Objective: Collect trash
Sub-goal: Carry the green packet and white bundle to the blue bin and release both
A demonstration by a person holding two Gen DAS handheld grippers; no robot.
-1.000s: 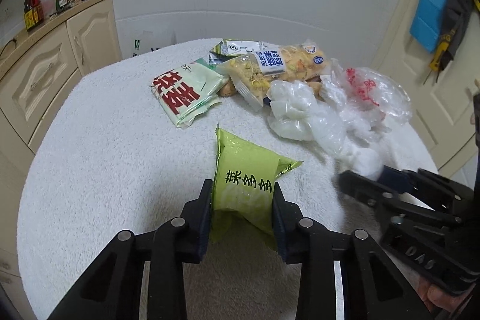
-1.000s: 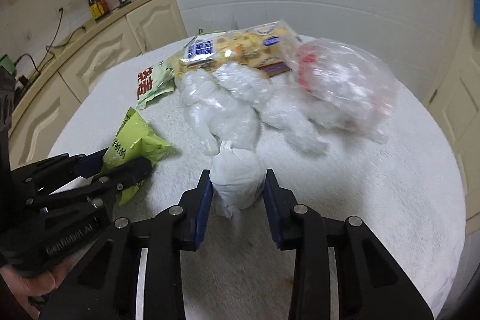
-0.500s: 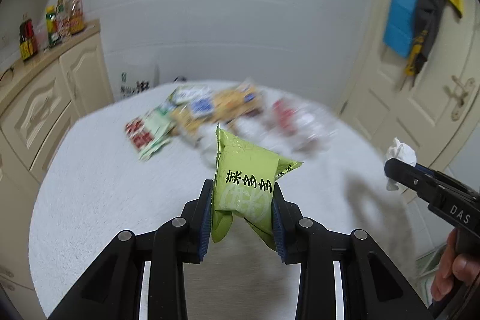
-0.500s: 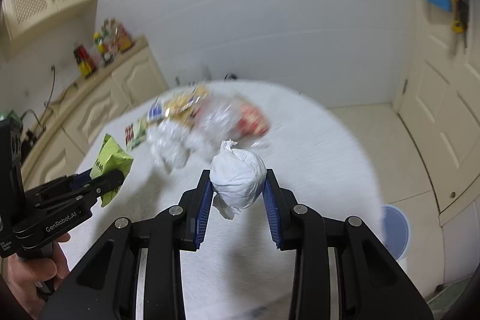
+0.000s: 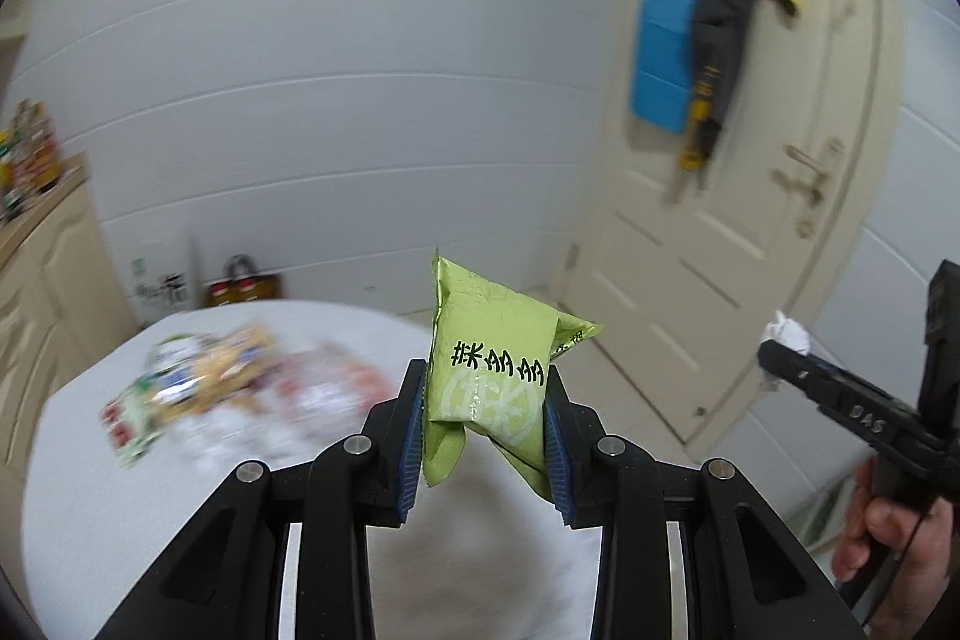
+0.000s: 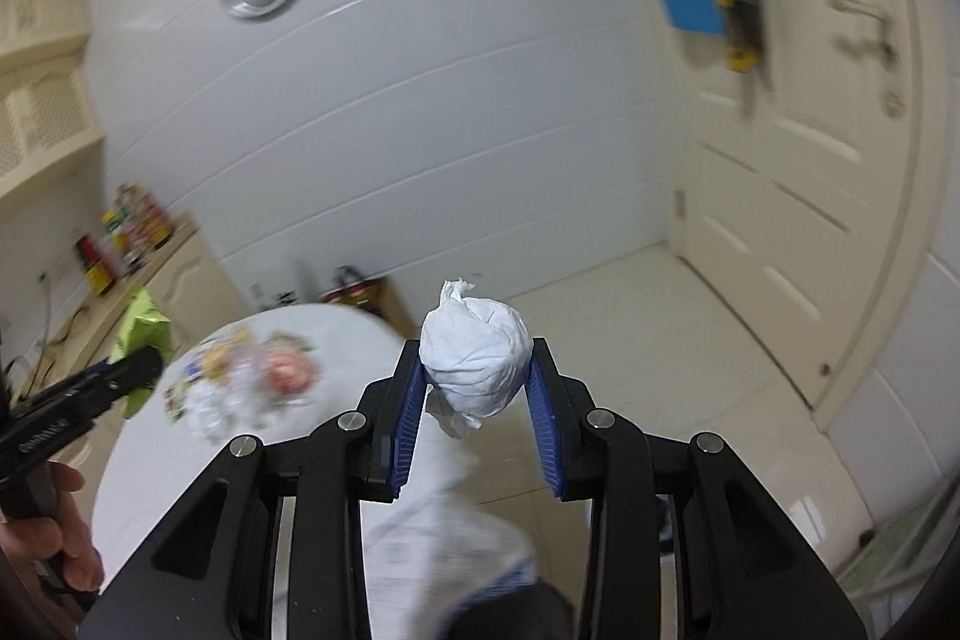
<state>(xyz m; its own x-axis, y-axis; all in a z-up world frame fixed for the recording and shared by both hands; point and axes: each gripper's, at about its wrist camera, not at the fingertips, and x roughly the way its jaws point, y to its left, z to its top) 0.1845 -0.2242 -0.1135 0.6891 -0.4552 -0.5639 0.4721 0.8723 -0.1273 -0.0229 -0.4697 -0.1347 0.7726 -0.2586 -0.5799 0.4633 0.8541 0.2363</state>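
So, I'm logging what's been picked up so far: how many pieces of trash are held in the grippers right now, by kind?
Green foil snack packet, clamped in the left gripper: 1
White crumpled plastic-bag ball, clamped in the right gripper: 1
Total held: 2
The pile left on the white round table is too blurred to count.

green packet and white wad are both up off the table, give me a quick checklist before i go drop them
1. Left gripper shut on green packet: ok.
2. Right gripper shut on white wad: ok.
3. Both items lifted off the table: ok.
4. Bin in view: not ok, none shows.
5. Table cleared: not ok, wrappers remain.
6. Grippers apart from each other: ok.
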